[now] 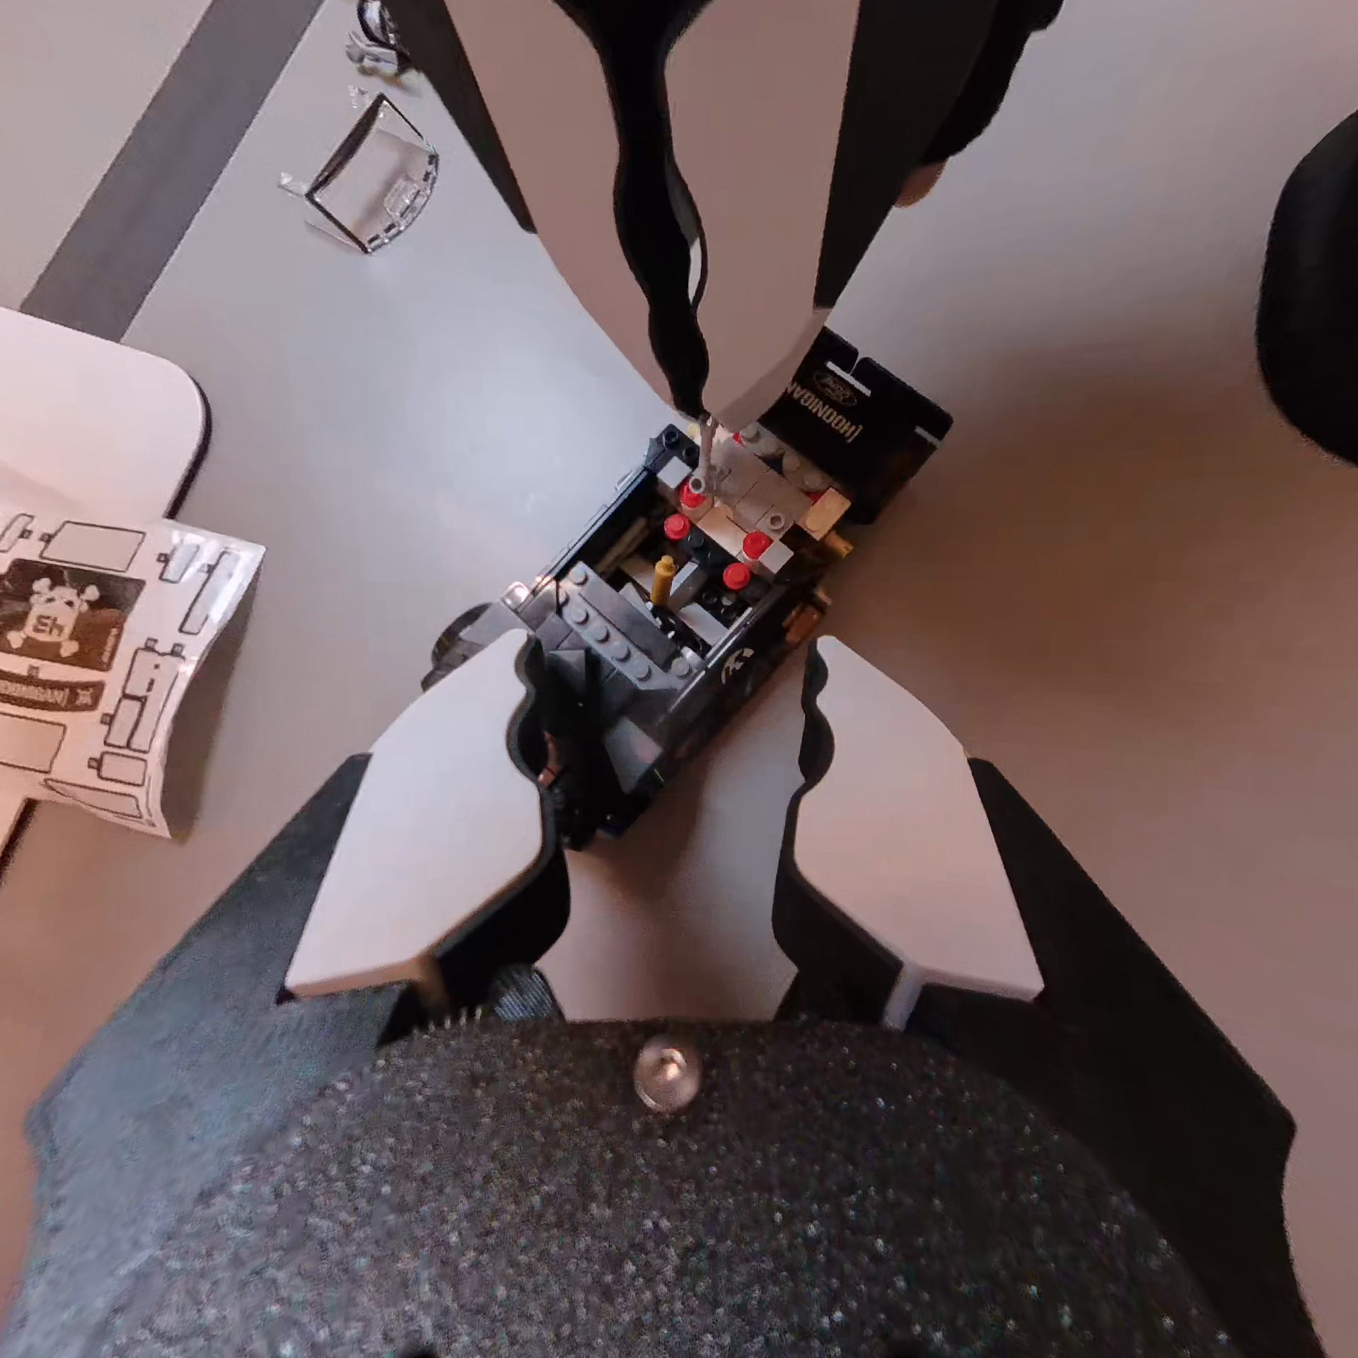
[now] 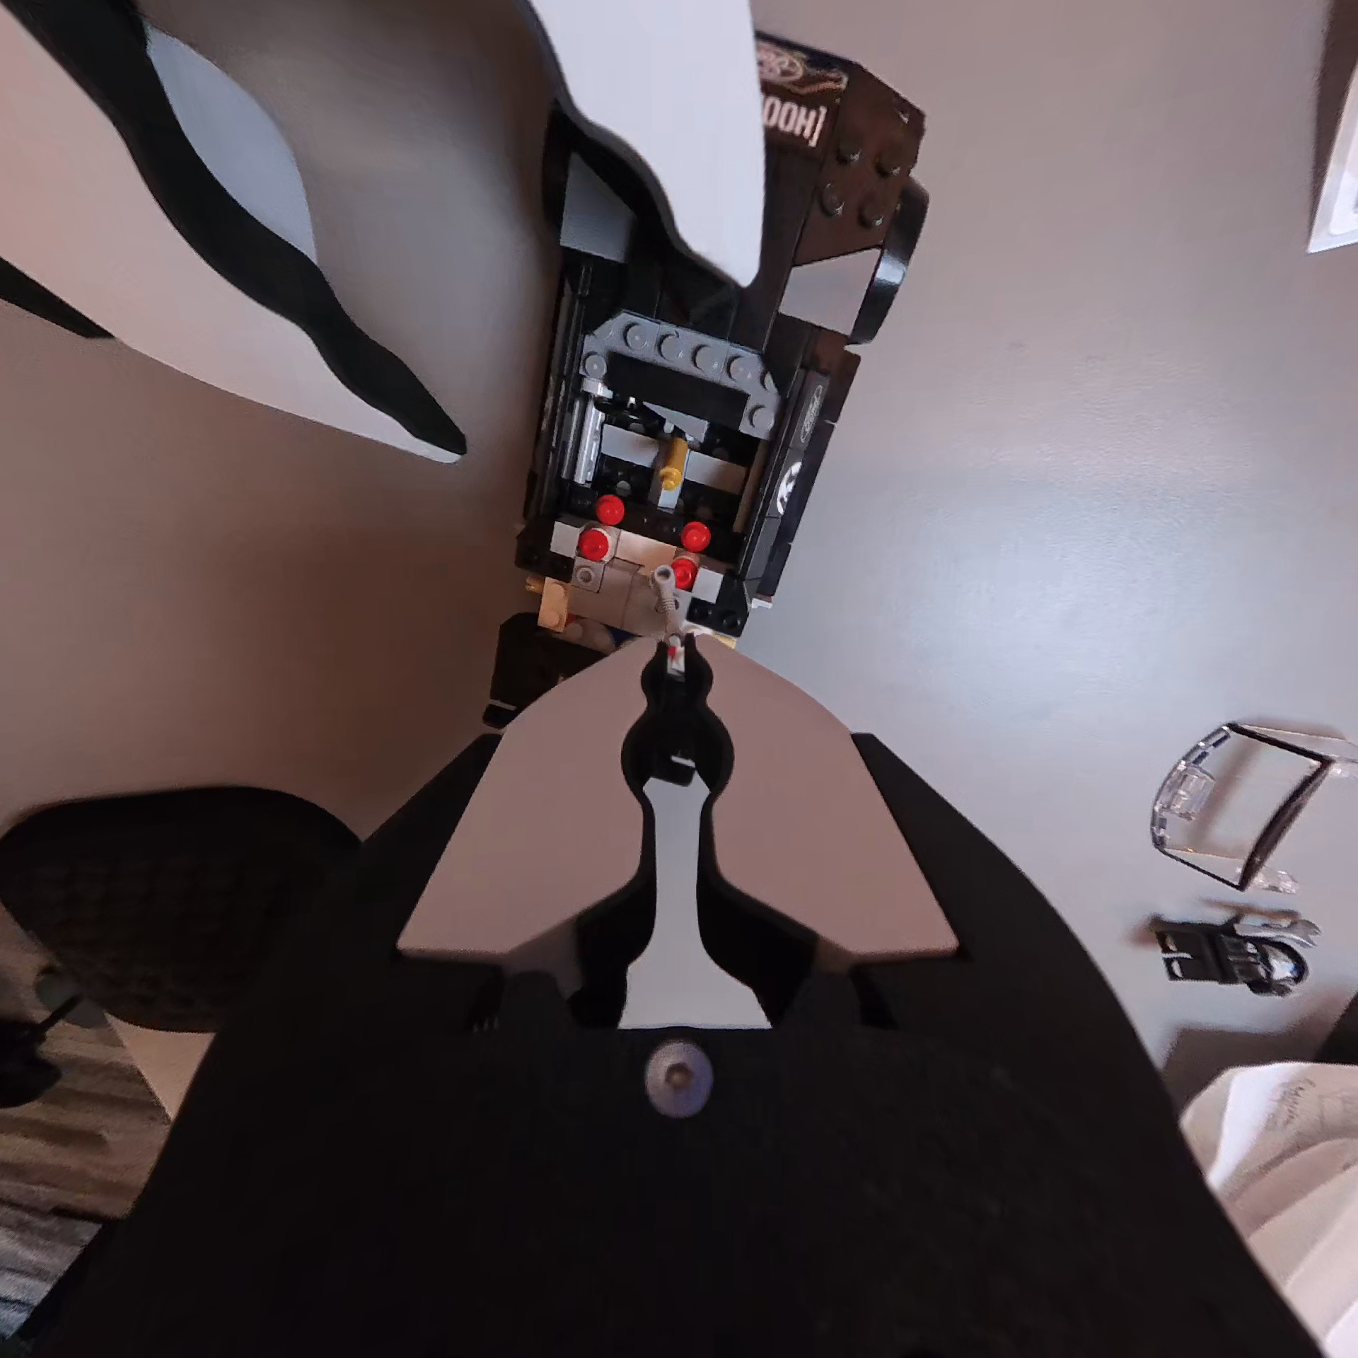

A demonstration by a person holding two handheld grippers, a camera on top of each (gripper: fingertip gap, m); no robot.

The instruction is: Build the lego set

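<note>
The right gripper point(image 2: 677, 647) is clenched on a thin grey lever piece point(image 2: 665, 599), which sticks out from its tips toward twelve o'clock in the right wrist view, its long axis running almost straight along the fingers and its round end touching or just over the grey block at the near end of the car point(image 2: 661, 441). The spot it seems meant for lies just ahead of the tips, beside the nearest red stud point(image 2: 685, 572), so the coming move looks like a short push forward and down along that same axis; I cannot tell whether the end is already seated. The car is a black, partly built model lying on the pale surface point(image 2: 1029, 514), its length running from six to twelve o'clock in this view, with its open cabin holding four red studs, grey plates and a small yellow stick point(image 2: 670, 470). The left gripper point(image 1: 665, 727) is released, jaws spread to either side of the car's other end, one finger point(image 1: 441, 794) against the bodywork and the other standing clear of it, so it braces rather than grips. In the left wrist view the right gripper comes down from twelve o'clock and is plainly the nearer to the work. A clear windscreen piece point(image 1: 371, 180) lies well apart at ten o'clock, a sticker sheet point(image 1: 110, 661) at nine o'clock, and neither is in the way.
</note>
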